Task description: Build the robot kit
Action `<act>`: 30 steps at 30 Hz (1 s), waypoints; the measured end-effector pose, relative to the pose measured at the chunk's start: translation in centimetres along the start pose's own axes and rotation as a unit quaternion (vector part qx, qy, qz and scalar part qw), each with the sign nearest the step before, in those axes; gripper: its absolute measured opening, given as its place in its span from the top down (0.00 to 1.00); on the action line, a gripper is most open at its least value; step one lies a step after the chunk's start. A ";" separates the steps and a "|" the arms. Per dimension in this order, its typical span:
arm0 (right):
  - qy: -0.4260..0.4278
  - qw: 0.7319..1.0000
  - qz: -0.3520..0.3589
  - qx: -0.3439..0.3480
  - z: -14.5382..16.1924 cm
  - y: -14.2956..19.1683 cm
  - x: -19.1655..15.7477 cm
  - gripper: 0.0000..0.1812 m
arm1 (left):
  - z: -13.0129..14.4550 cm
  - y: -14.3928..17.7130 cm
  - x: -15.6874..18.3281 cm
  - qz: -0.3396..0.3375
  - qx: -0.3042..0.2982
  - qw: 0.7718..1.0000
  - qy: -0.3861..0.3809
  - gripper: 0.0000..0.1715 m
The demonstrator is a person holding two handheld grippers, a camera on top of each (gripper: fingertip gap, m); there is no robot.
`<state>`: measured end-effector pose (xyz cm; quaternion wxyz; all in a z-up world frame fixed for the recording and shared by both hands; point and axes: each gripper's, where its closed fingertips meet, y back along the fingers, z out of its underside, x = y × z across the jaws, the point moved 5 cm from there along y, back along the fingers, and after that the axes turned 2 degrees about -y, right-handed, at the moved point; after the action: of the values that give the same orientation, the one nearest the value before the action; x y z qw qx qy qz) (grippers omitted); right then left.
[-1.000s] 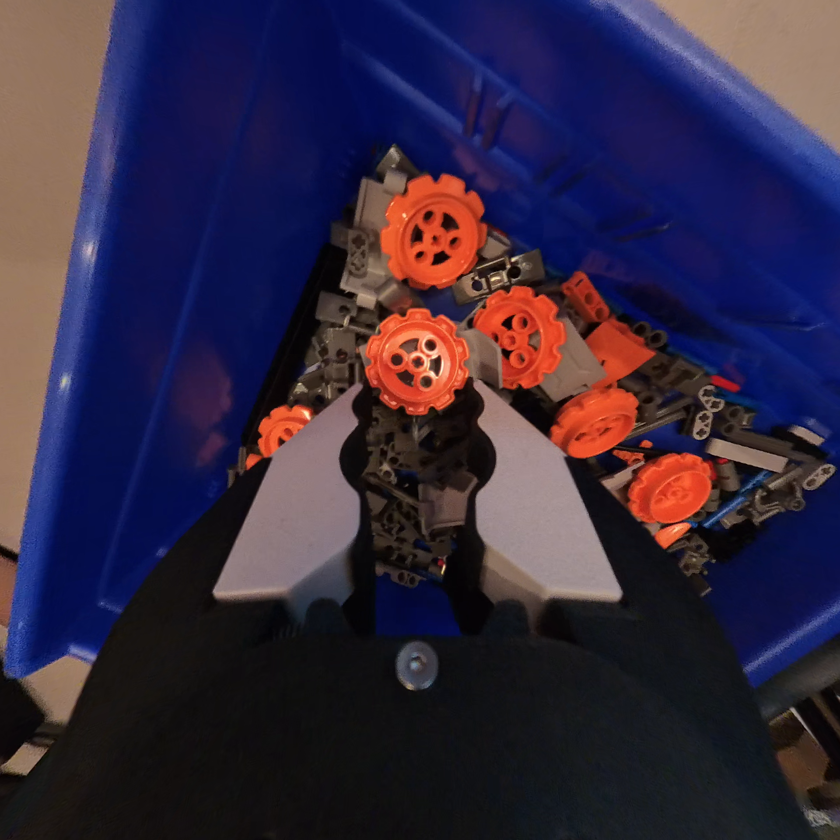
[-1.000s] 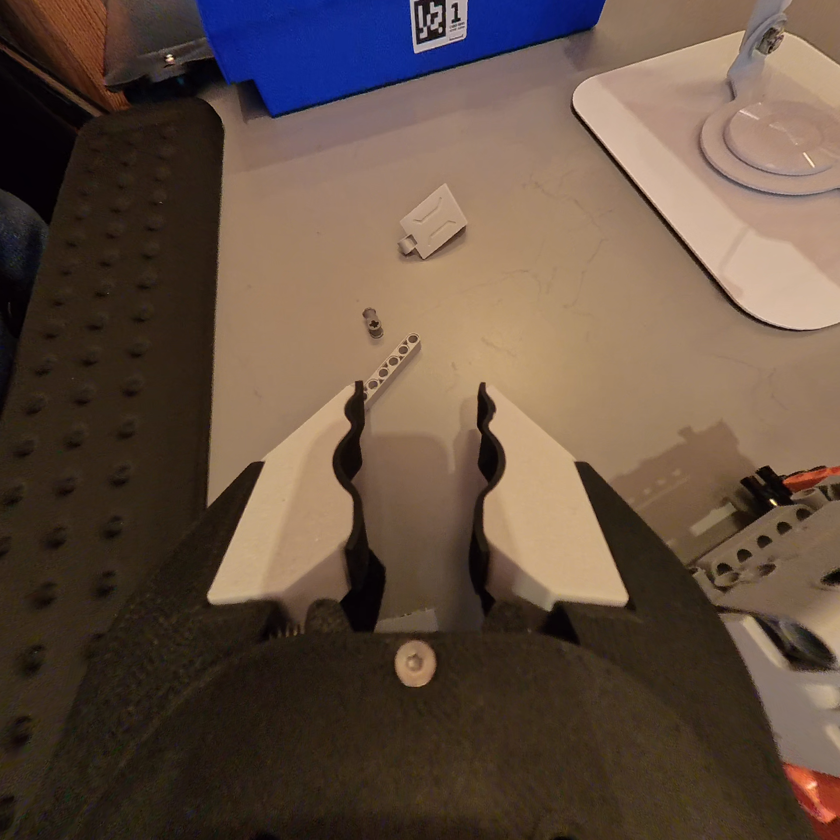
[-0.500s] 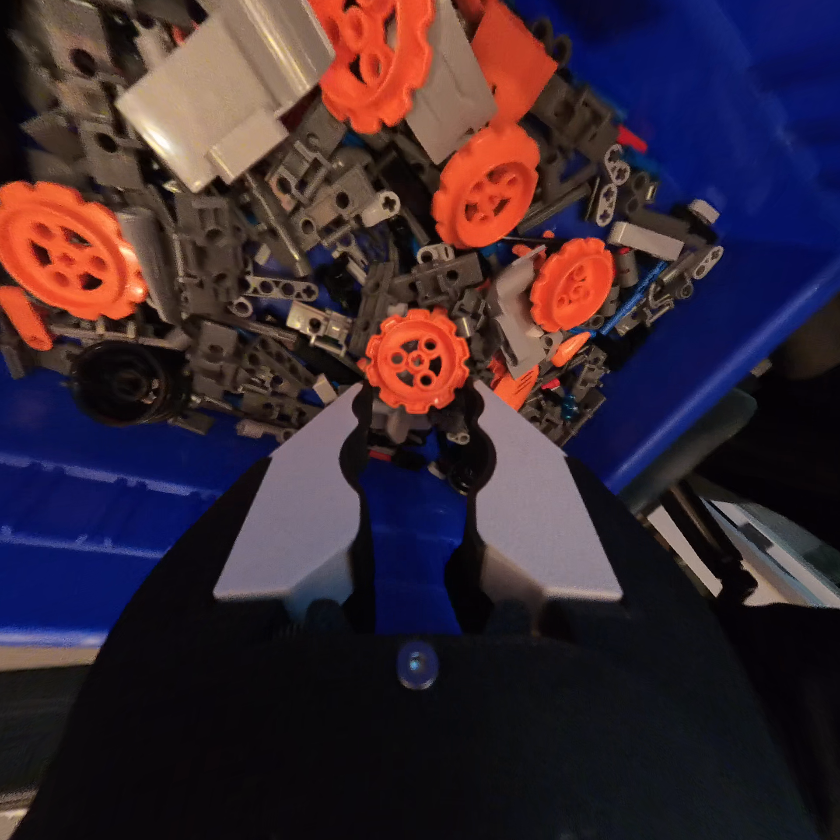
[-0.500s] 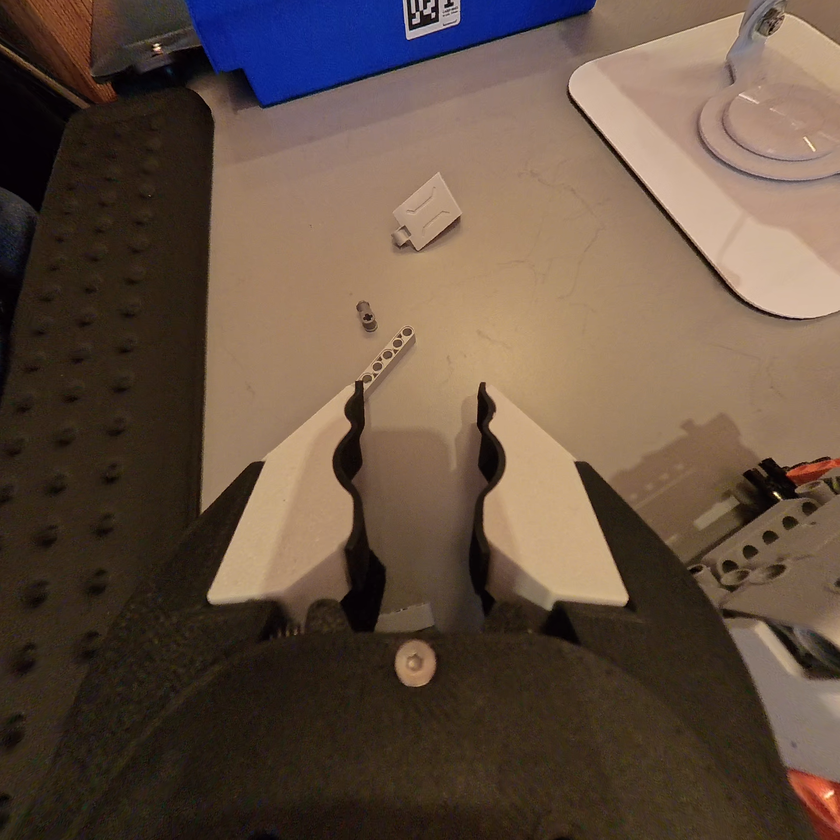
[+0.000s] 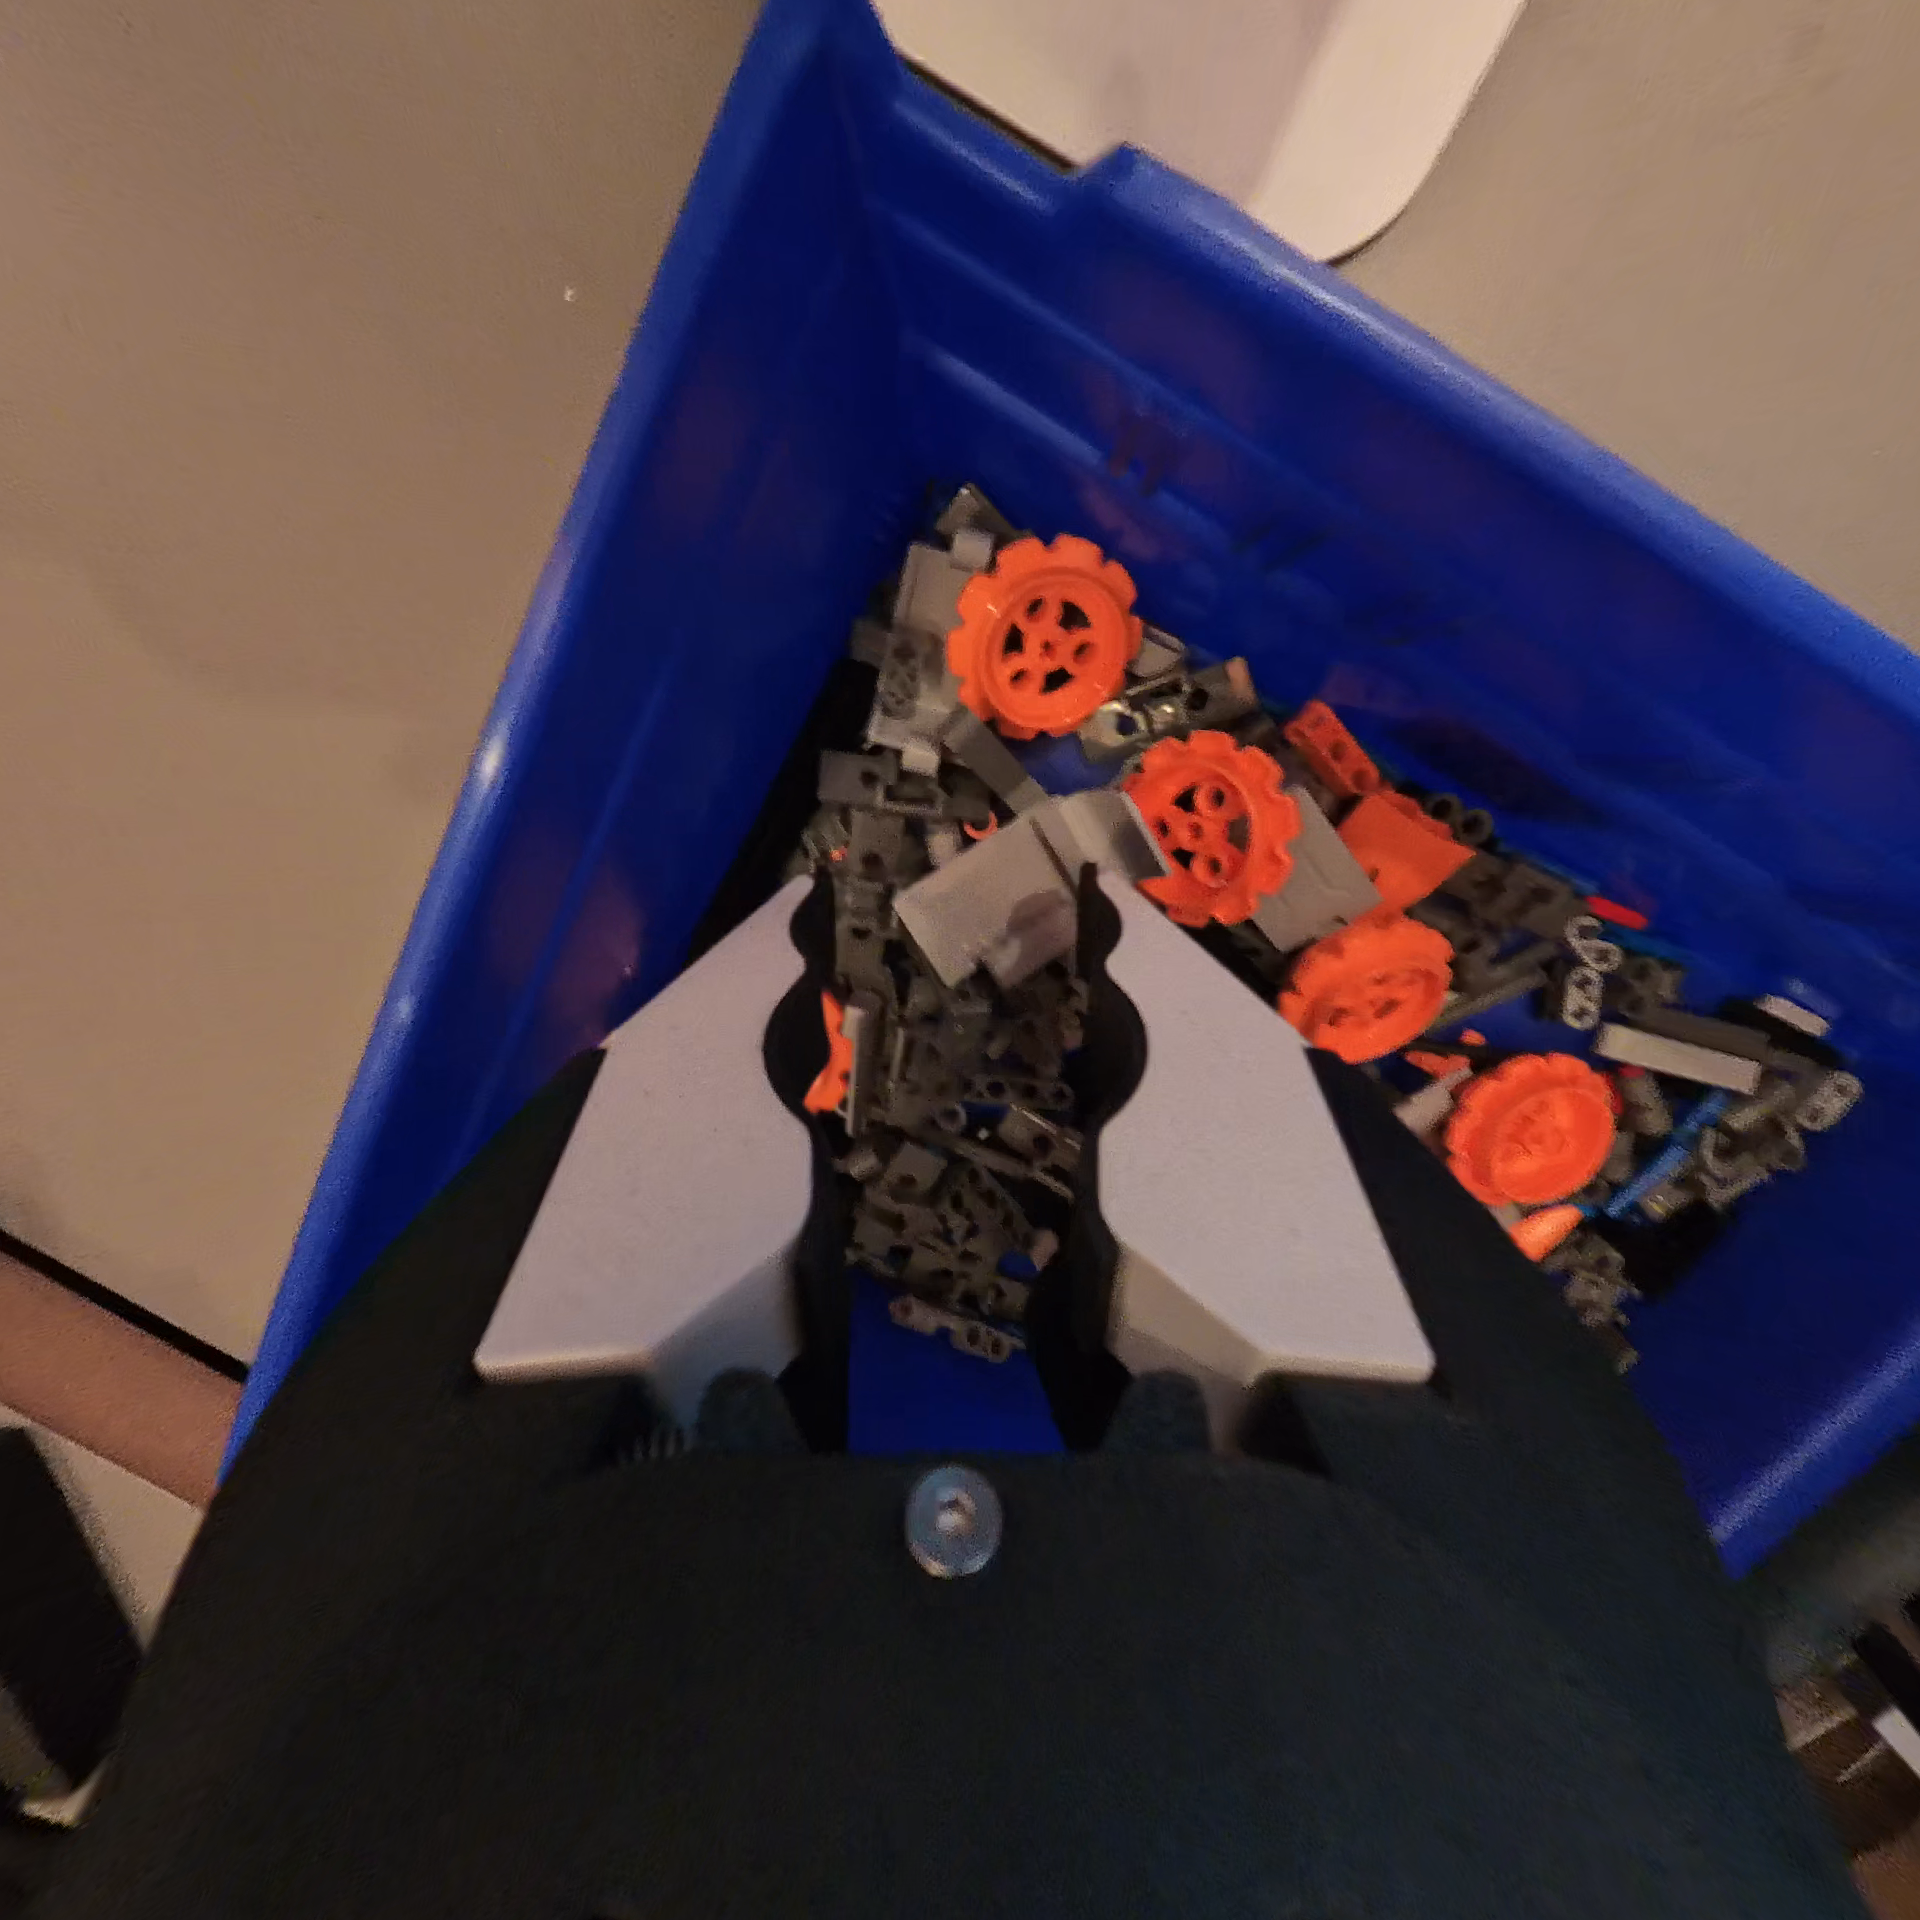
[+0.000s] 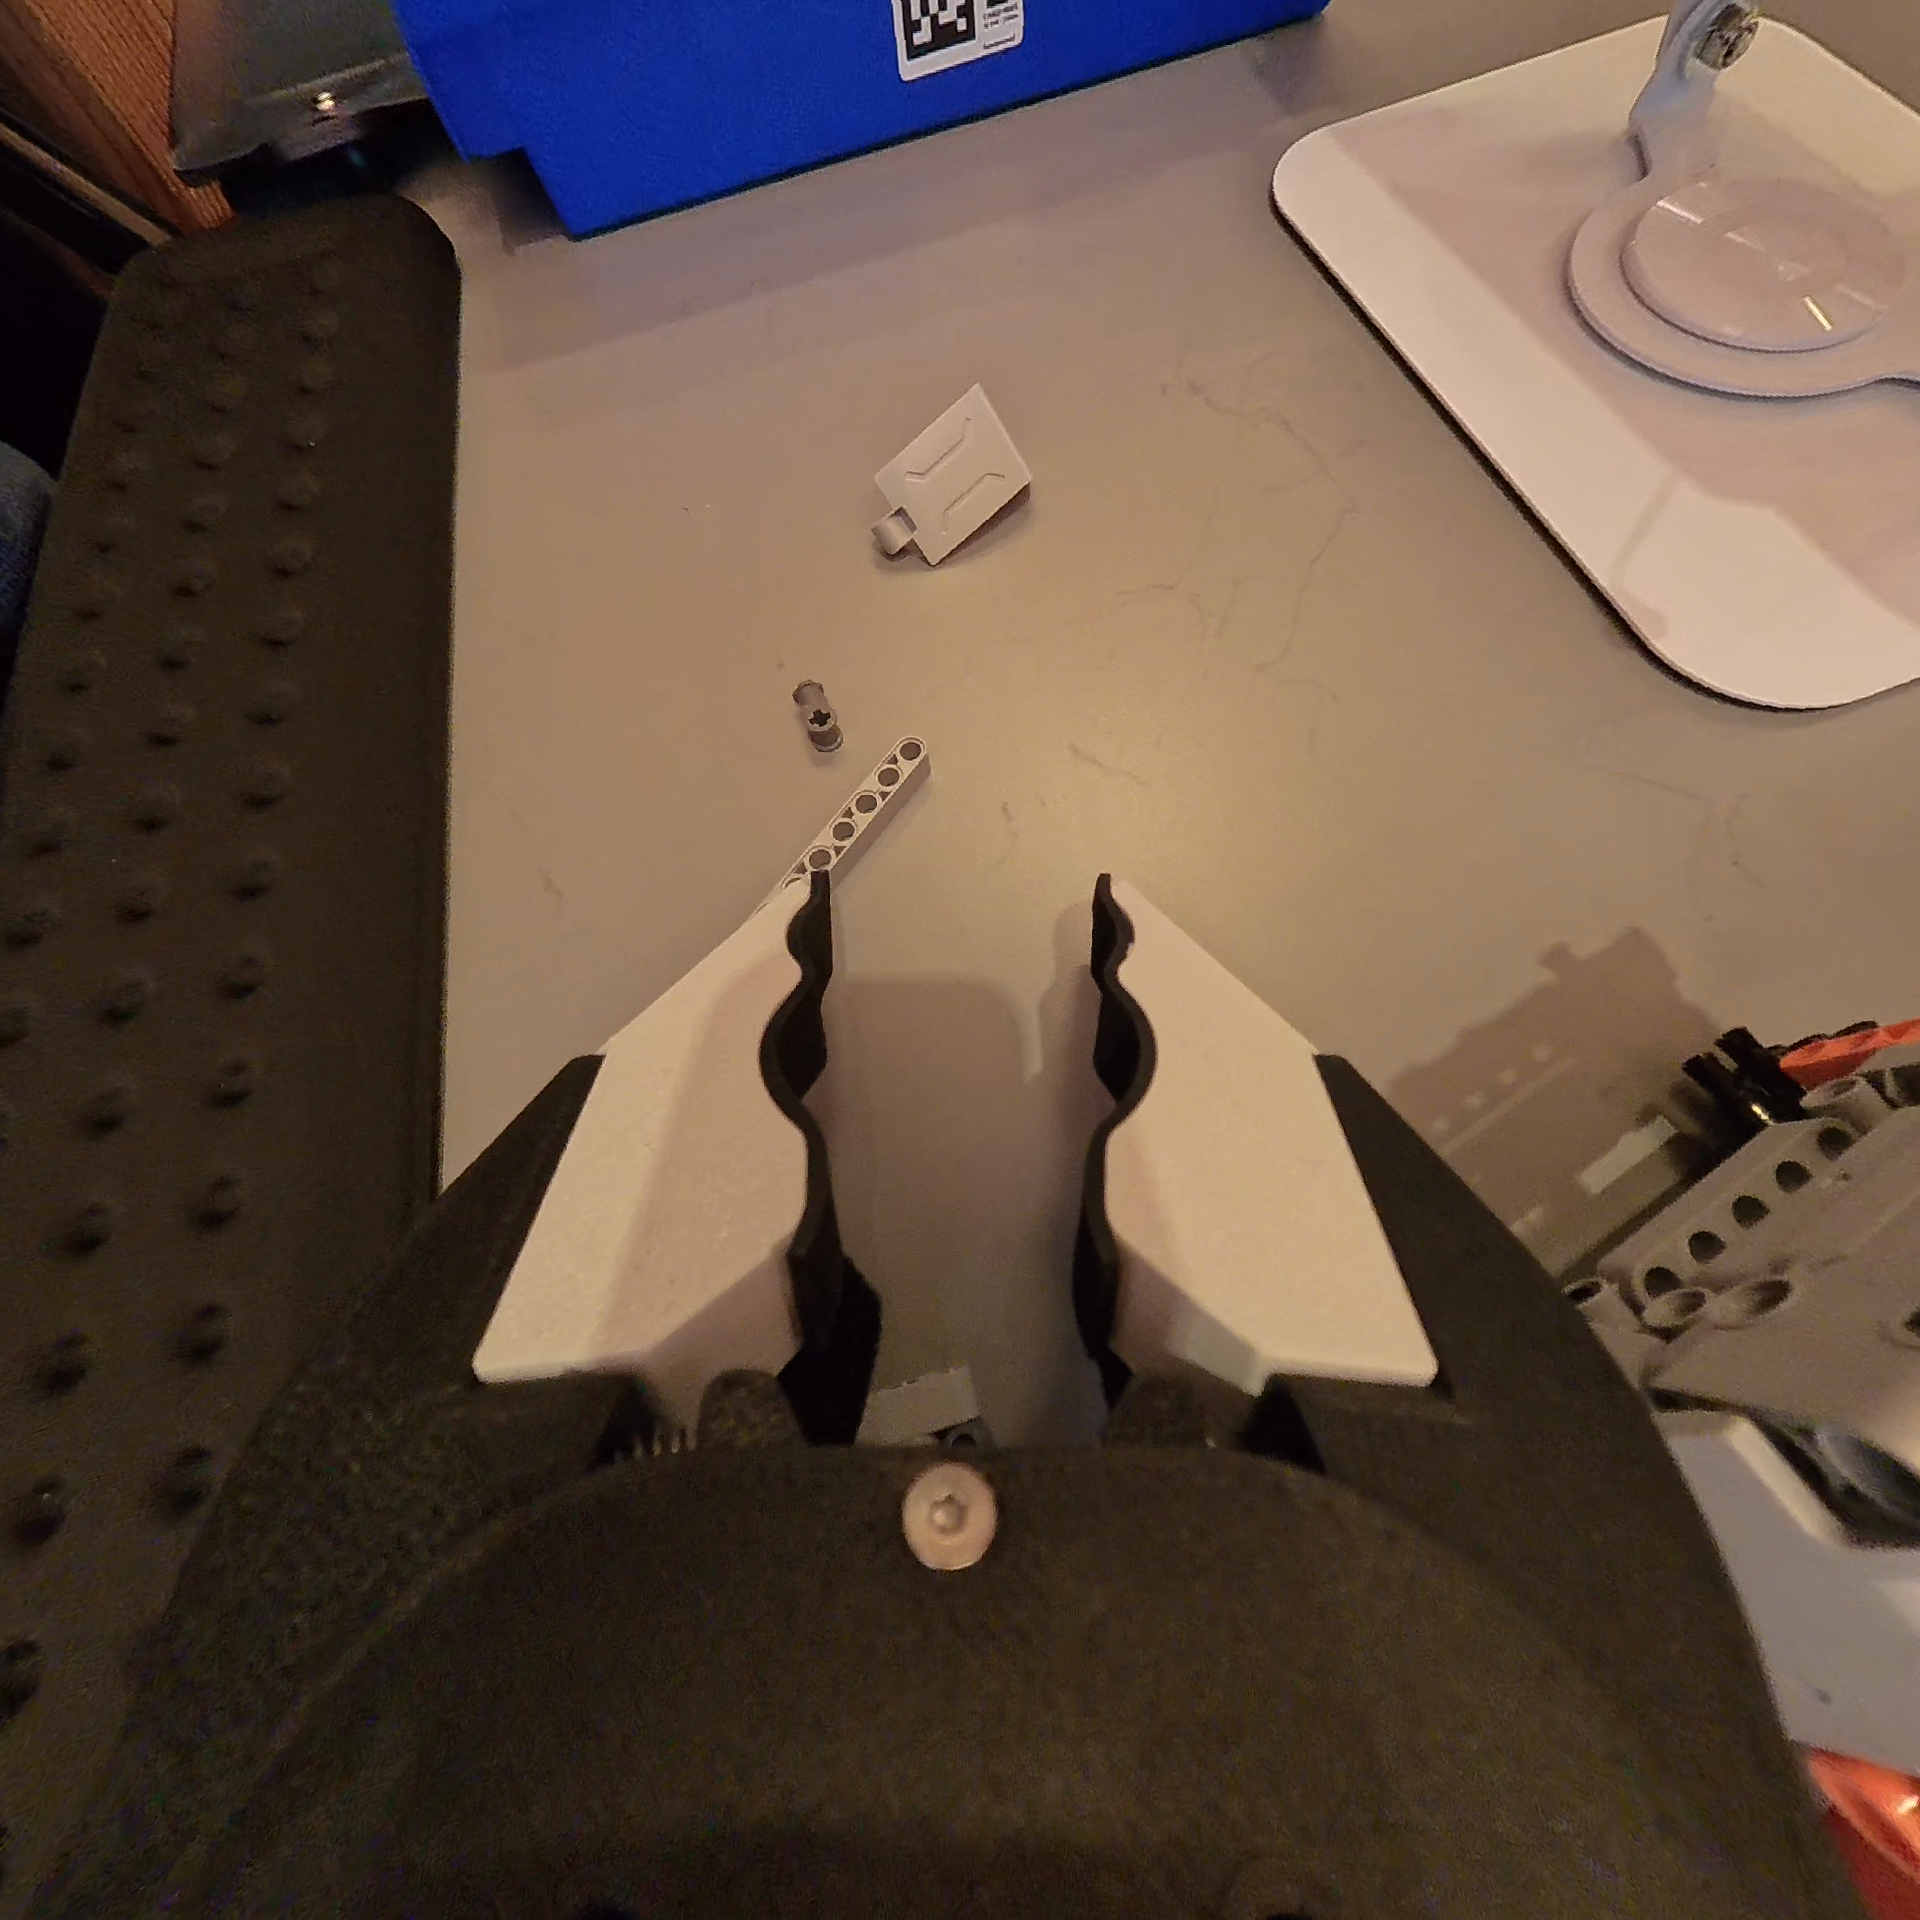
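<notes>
Our left gripper (image 5: pixel 951 904) hangs over a blue bin (image 5: pixel 644 644), jaws apart and empty, tips above a grey panel (image 5: pixel 987 914) in the frame's centre; orange gear wheels (image 5: pixel 1044 636) lie among dark pieces (heaped into the bin's corner). Our right gripper (image 6: pixel 961 904), jaws also apart and empty, hovers over a grey table (image 6: pixel 1195 675), its left tip above a holed beam (image 6: pixel 862 805), with a small pin (image 6: pixel 819 717) just beyond.

Each gripper, the left gripper (image 5: pixel 951 883) and the right gripper (image 6: pixel 961 894), is formed of a black textured body, 2 pale grey wedge fingers (image 6: pixel 675 1164) lined with wavy black pads (image 6: pixel 805 1049), and 1 silver screw (image 6: pixel 948 1515) set behind the fingers.
</notes>
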<state>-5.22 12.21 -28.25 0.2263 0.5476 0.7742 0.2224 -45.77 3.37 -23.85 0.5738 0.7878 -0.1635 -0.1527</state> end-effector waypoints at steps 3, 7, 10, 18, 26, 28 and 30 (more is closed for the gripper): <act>-0.001 1.000 0.001 0.000 0.0 0.0 0.0 0.74 | -0.2 -1.7 -0.4 0.015 -0.027 1.000 0.005 0.78; -0.001 1.000 0.000 0.000 0.0 0.0 0.0 0.74 | 0.0 -2.7 -0.4 0.036 -0.040 0.998 0.011 0.89; -0.002 1.000 0.000 0.001 0.0 0.0 0.1 0.73 | 1.3 -2.6 -0.6 0.020 -0.086 0.996 0.009 1.00; -0.002 1.000 0.001 -0.001 0.1 0.1 0.1 0.73 | 4.8 -0.4 1.8 0.084 -0.152 0.985 0.012 1.00; -0.004 1.000 0.001 0.000 0.1 0.1 0.2 0.73 | 3.8 2.7 -1.6 0.015 -0.062 0.998 0.030 0.88; -0.004 1.000 0.002 0.001 0.1 0.2 0.2 0.73 | 3.5 2.6 -0.7 0.040 -0.055 0.997 0.023 0.85; -0.006 1.000 0.003 0.003 0.1 0.3 0.3 0.73 | 2.6 2.5 1.8 0.093 -0.035 0.995 -0.006 0.82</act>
<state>-5.02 12.60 -28.21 0.2284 0.5523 0.7718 0.2172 -45.47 -0.38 -22.29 0.6117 0.7478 -0.2341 -0.1087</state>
